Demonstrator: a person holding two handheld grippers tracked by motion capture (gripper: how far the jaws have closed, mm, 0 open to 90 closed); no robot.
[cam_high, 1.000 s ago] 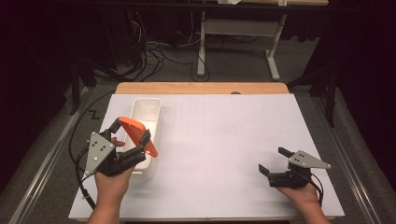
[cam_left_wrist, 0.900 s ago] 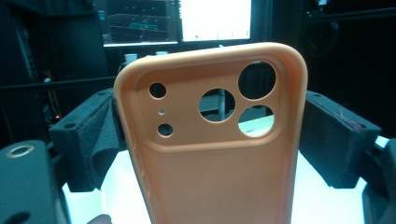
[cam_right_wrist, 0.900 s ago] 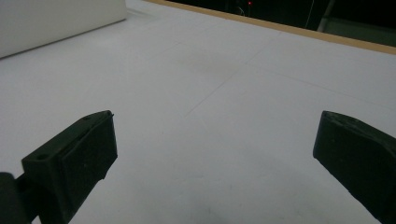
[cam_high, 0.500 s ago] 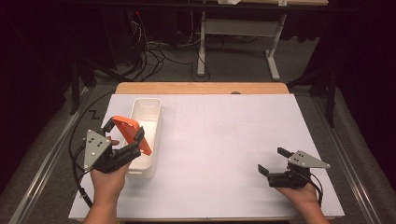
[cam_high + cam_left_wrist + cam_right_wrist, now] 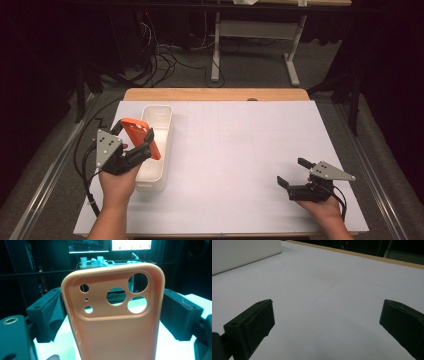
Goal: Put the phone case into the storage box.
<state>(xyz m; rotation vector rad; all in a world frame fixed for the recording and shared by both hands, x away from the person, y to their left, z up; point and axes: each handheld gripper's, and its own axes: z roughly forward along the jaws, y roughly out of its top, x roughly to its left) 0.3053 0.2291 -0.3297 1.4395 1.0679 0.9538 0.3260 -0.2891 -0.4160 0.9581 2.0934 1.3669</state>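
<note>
Moved: left gripper point(image 5: 134, 146) has slid toward the left edge of the table since the earlier pictures, and the orange phone case point(image 5: 141, 136) went along with it.
Stayed: right gripper point(image 5: 294, 173) sits in the same place as before.
Left gripper state: its two black jaws squeeze the phone case by its long sides, one jaw on each side, as the left gripper view shows.
Right gripper state: jaws stand wide apart with nothing between them, low over the white table sheet point(image 5: 332, 290).
Where the case is: up in the air, over the left long wall of the white box point(image 5: 162, 125).
Which way the box lies: just to the right of the held case, very near.
Long axis of the case: it points away from the hand, tilted up, with the camera-hole end point(image 5: 123, 293) farthest out.
Long axis of the box: it runs from the near side of the table to the far side.
Nearer hand: the left one is right beside the box; the right one is well apart from it.
Next move, my guess: the case needs to go right and down to land in the box.
Writing: none I can read on the case or the box.
</note>
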